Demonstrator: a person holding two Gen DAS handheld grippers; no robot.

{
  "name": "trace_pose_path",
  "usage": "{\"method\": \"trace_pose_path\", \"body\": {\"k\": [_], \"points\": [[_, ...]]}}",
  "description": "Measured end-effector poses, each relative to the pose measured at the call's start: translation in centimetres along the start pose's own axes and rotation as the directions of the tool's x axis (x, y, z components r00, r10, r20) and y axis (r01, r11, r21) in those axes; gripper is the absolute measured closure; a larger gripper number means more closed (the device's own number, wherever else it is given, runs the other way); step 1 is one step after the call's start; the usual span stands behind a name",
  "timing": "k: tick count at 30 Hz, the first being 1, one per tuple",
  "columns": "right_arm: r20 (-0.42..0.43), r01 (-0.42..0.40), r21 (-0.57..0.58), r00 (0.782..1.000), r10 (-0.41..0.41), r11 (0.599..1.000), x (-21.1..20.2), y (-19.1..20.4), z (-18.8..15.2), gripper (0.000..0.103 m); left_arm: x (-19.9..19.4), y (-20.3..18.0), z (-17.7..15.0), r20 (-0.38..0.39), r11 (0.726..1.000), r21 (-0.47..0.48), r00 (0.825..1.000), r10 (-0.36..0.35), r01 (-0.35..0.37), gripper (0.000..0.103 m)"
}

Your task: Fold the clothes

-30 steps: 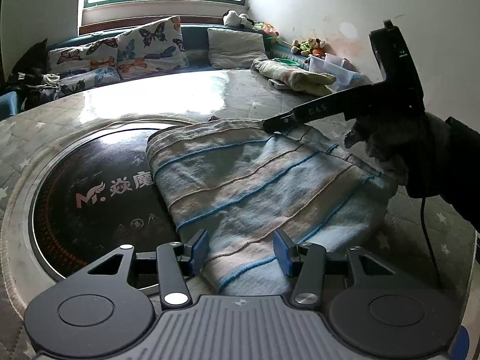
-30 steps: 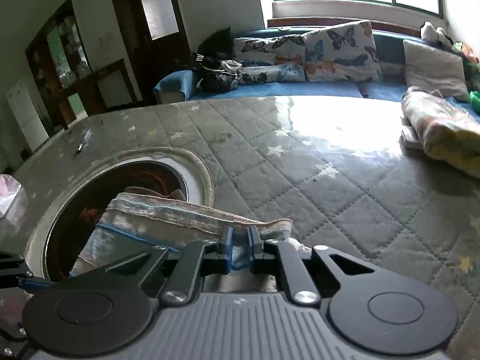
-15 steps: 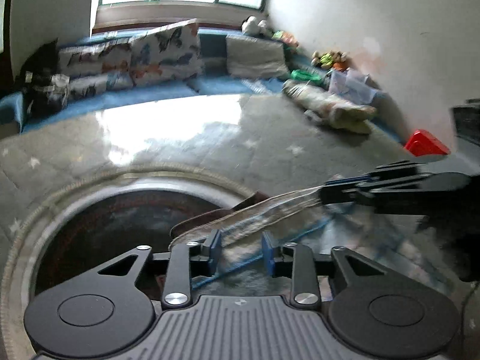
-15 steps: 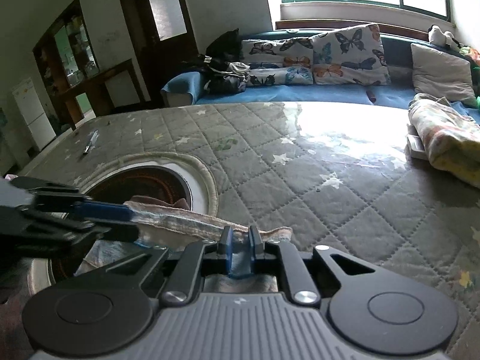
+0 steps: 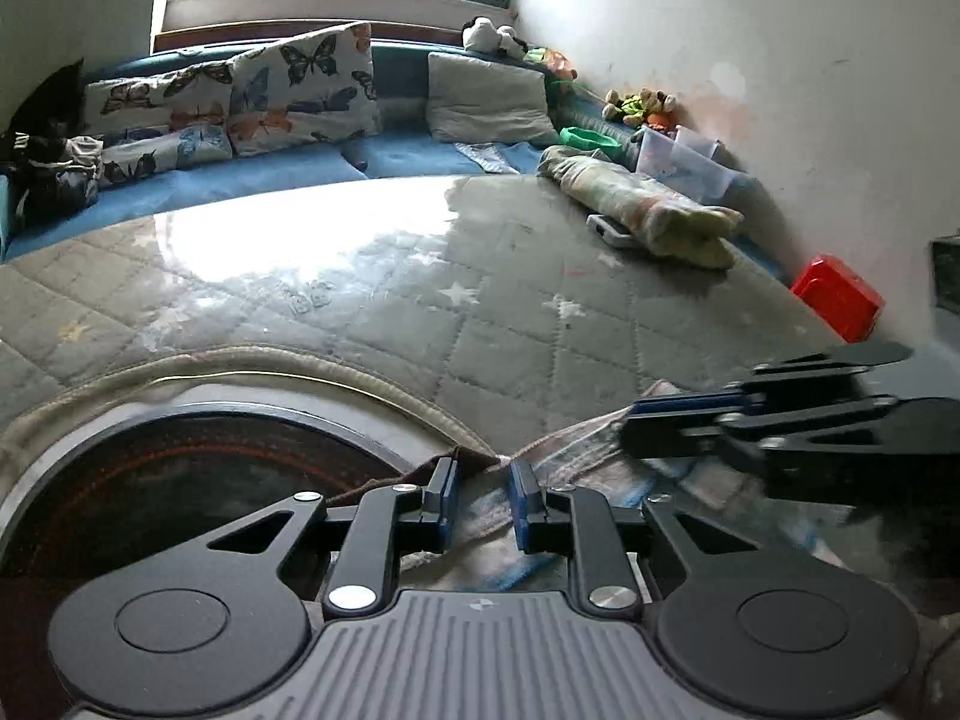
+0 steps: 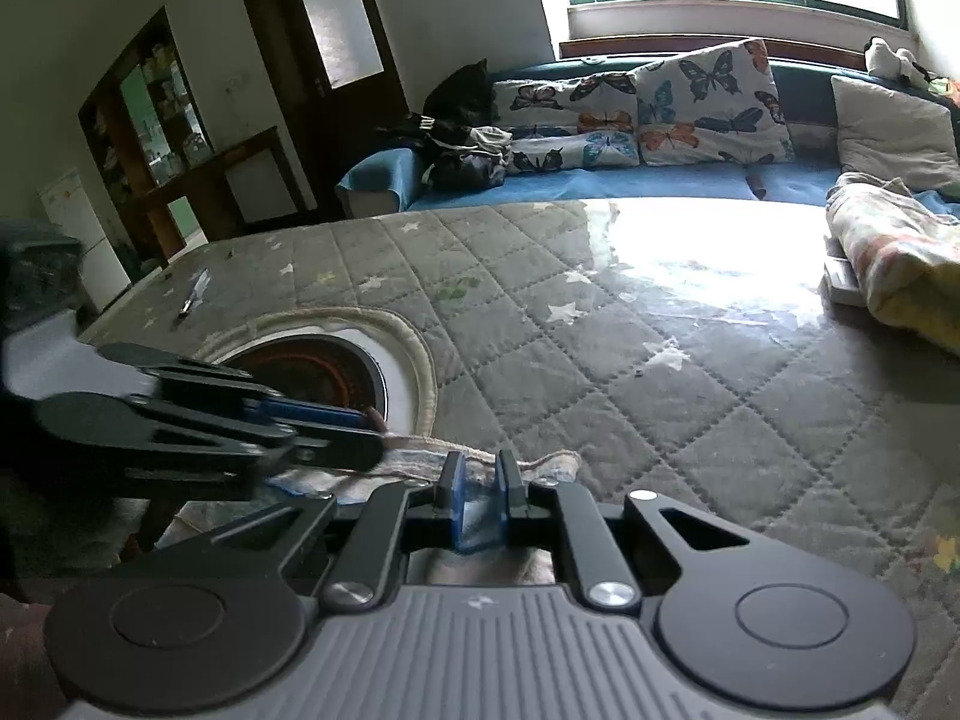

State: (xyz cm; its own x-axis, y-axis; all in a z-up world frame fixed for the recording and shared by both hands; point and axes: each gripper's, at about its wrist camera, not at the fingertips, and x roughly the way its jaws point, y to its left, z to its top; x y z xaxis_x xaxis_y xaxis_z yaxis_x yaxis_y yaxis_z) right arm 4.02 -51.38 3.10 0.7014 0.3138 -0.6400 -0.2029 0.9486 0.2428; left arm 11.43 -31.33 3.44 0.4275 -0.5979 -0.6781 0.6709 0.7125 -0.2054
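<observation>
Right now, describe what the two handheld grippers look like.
Both are alike. The left gripper and right gripper have matte black linkage arms with silver pivot screws, blue finger pads, two round black discs, and a ribbed grey body bearing a small bowtie-shaped mark. No cables show.

left gripper (image 5: 483, 495) black | blue pads (image 5: 521, 501) | silver screws | ribbed grey base

No readable text, label or number — none on anything.

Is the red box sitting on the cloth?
No, the red box sits by the wall, well apart from the cloth.
</observation>
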Motion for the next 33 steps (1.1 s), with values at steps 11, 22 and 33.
{"method": "trace_pose_path", "body": {"k": [11, 22, 33], "points": [[0.001, -0.04, -0.026, 0.999, 0.04, 0.999, -6.0, 2.1, -3.2, 0.093, -5.8, -5.6, -4.7, -0.002, 0.982, 0.142, 0.992, -0.128, 0.127, 0.082], [-0.028, -0.023, -0.013, 0.999, 0.022, 1.0, -8.5, 3.2, -7.4, 0.094, -8.2, -9.5, -10.7, -0.051, 0.946, 0.279, 0.987, -0.155, 0.163, 0.082], [-0.005, -0.047, 0.023, 0.999, 0.047, 0.999, -12.3, 3.9, -8.9, 0.093, -7.8, -12.5, -10.2, -0.018, 0.929, 0.312, 0.979, -0.203, 0.198, 0.082]]}}
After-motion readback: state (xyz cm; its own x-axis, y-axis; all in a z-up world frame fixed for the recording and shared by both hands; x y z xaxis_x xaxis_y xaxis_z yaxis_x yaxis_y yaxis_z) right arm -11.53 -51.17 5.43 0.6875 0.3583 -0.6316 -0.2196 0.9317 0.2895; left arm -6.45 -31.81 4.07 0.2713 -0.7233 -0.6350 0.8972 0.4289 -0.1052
